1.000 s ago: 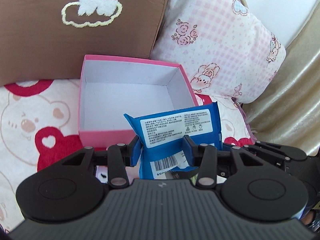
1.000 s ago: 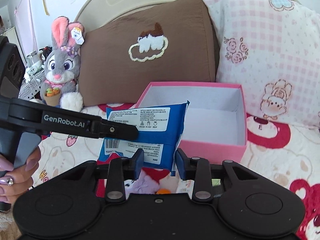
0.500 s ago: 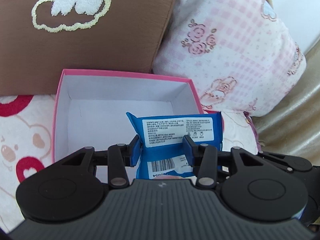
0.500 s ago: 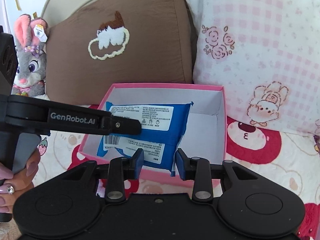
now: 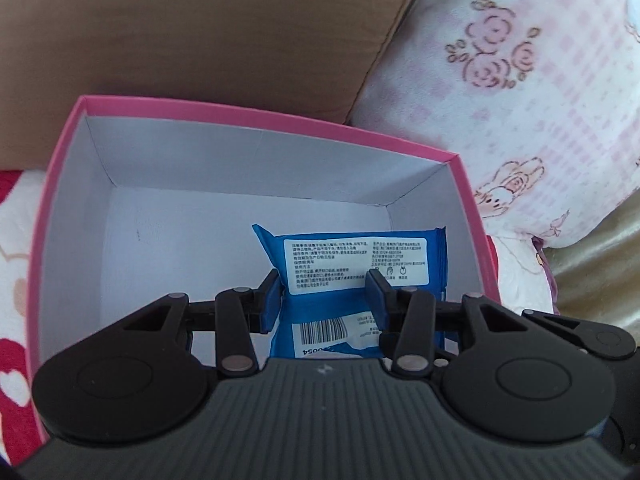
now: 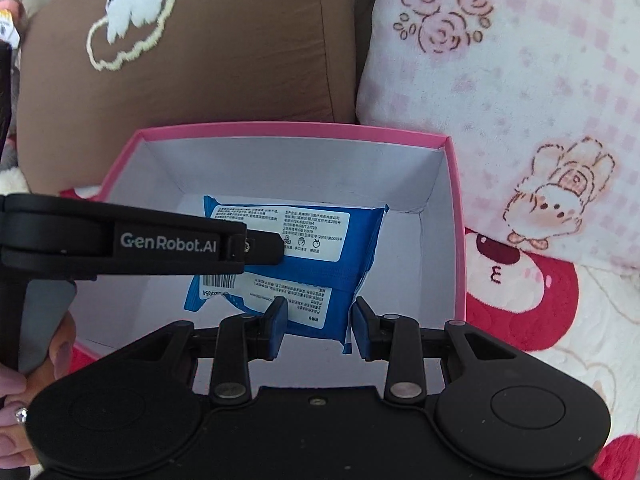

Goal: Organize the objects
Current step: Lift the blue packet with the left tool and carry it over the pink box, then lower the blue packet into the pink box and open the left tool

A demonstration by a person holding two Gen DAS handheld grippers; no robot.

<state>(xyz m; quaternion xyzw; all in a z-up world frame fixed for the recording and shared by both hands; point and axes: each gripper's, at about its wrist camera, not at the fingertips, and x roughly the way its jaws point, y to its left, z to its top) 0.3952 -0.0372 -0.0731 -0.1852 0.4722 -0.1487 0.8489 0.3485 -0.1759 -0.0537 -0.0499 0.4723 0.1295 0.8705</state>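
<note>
Bedding printed with bears [image 6: 532, 304] carries an open pink box [image 5: 264, 118], backed by a brown cushion [image 5: 208, 40] and a pink checked pillow [image 6: 520, 80]. Left gripper [image 5: 324, 298] has its jaws clamped on a blue wipes packet [image 5: 352, 256] held low inside the box, while the right gripper [image 6: 318, 324] jaws bracket its corner, contact uncertain. Judged best: lower flat to the floor before releasing; the right wall stands close.
</note>
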